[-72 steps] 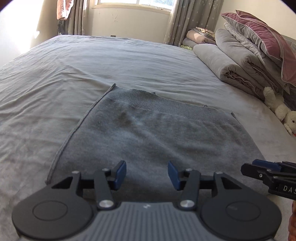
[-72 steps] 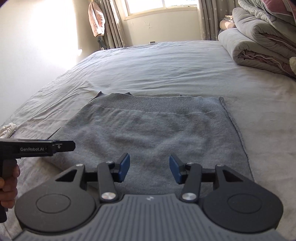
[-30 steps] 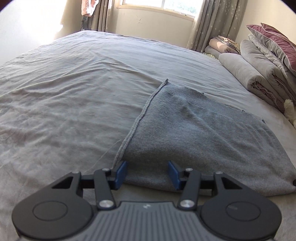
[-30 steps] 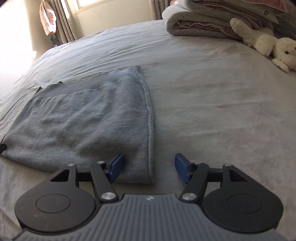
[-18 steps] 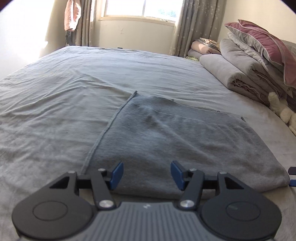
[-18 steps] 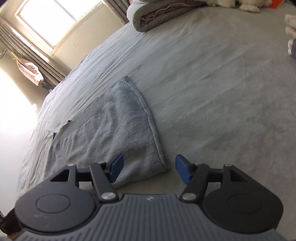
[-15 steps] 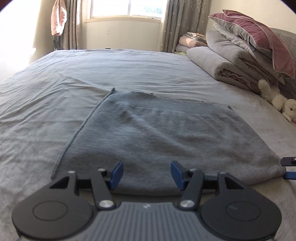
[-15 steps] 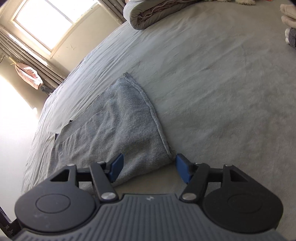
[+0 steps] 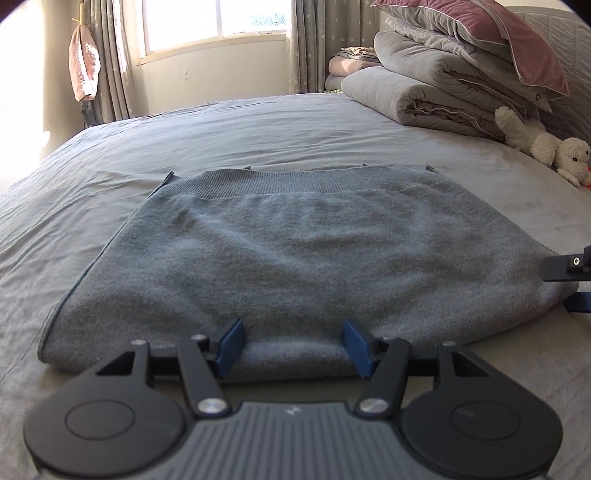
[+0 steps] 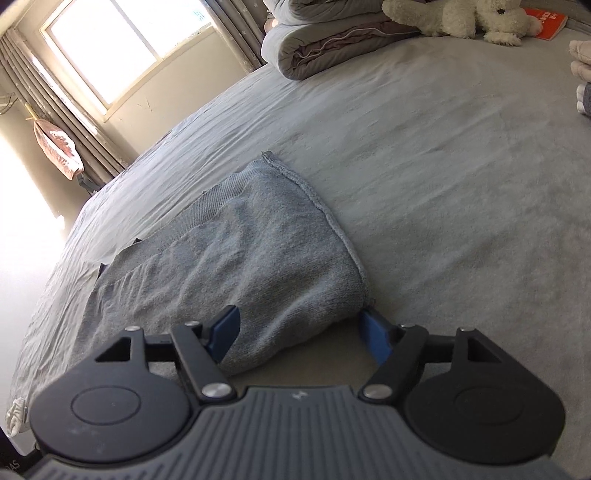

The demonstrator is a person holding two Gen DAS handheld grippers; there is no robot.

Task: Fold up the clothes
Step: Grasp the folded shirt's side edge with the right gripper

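A grey knitted garment (image 9: 295,243) is seen folded flat on the bed (image 9: 258,125), its ribbed band at the far edge and its thick fold at the near edge. The left gripper (image 9: 293,347) is held low at the middle of that near fold; its jaws are spread wide, one blue pad on either side of a stretch of the fold, and nothing is clamped between them. The right gripper (image 10: 299,334) is placed at the garment's near right corner (image 10: 347,295), with its jaws likewise spread: one pad lies against the cloth on the left, while the other sits just beside the corner, on the sheet. Whether the right pad touches the cloth cannot be told. In the left wrist view, the tip of the right gripper is seen at the right edge, just beside the same corner.

At the far right of the bed, rolled quilts (image 9: 424,92) are stacked under a pink pillow (image 9: 498,33), and a white plush toy (image 9: 539,144) lies near them. A window (image 9: 214,22) with curtains is seen beyond the bed.
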